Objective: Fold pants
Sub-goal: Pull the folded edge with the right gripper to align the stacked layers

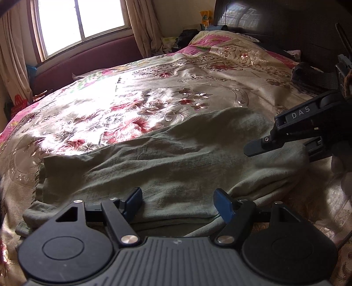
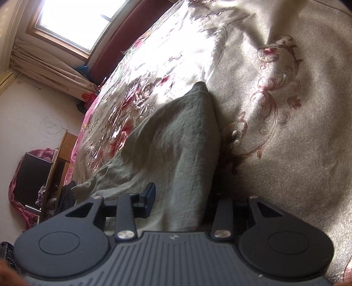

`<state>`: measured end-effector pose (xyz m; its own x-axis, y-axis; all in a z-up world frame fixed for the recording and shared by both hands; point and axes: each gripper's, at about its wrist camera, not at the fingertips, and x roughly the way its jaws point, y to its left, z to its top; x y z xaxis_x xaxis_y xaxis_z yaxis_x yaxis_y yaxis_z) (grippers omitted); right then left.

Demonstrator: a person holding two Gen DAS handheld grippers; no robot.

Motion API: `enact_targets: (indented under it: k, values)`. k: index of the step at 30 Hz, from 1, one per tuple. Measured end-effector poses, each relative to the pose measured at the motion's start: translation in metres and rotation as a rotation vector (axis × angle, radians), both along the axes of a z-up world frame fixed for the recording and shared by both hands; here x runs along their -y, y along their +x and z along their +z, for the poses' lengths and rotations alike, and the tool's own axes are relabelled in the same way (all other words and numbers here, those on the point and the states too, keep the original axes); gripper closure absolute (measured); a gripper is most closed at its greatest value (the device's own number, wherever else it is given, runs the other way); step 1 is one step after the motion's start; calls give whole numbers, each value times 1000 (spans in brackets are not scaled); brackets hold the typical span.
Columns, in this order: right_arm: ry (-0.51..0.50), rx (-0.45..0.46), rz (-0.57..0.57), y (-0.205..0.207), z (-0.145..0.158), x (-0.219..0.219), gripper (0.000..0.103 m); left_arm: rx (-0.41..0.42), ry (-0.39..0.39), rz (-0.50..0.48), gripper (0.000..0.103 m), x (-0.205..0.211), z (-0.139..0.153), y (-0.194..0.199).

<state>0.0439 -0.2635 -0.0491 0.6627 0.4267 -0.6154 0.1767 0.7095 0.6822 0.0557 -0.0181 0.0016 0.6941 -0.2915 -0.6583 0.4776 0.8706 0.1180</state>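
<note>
A pair of olive-green pants point(image 1: 167, 167) lies lengthwise across the near part of a bed, on a shiny floral bedspread point(image 1: 136, 99). The legs already appear laid one on the other, with the hems at the near left and the bulkier end toward the right.

The left gripper point(image 1: 178, 203) hovers at the near edge of the cloth, its blue-padded jaws spread wide and holding nothing.

The right gripper point(image 2: 180, 199) sits at the right end of the pants. In its own view, cloth rises in a ridge between its jaws, which stand apart; the right finger is mostly hidden behind the fabric, so whether any cloth is pinched cannot be told for certain.

This looks like the stage between the lengthwise fold and the crosswise one. The next move likely calls for both grippers to close on one end of the pants and carry it over to meet the other end, keeping the layers aligned.

A bright window point(image 1: 81, 19) and a dark headboard point(image 1: 275, 19) stand beyond the bed.
</note>
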Motion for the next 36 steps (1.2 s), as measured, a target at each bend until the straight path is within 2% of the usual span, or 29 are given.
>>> enact_targets:
  k: [1, 2, 3, 12, 22, 36]
  values:
    - [-22, -6, 2, 1, 2, -5, 73, -2, -15, 6, 18, -2, 0, 0]
    - [-24, -22, 14, 2, 1, -7, 90, -3, -25, 10, 18, -4, -1, 0]
    - [-10, -36, 15, 2, -1, -10, 93, -2, -31, 12, 18, -5, -1, 0]
    - [-54, -17, -31, -13, 20, -2, 96, -16, -94, 41, 18, -20, -2, 0]
    - [-151, -49, -39, -28, 32, 9, 96, -26, -94, -24, 17, -7, -5, -12]
    - [-215, -42, -86, -28, 63, 20, 96, -37, -133, -65, 17, -2, -9, -19]
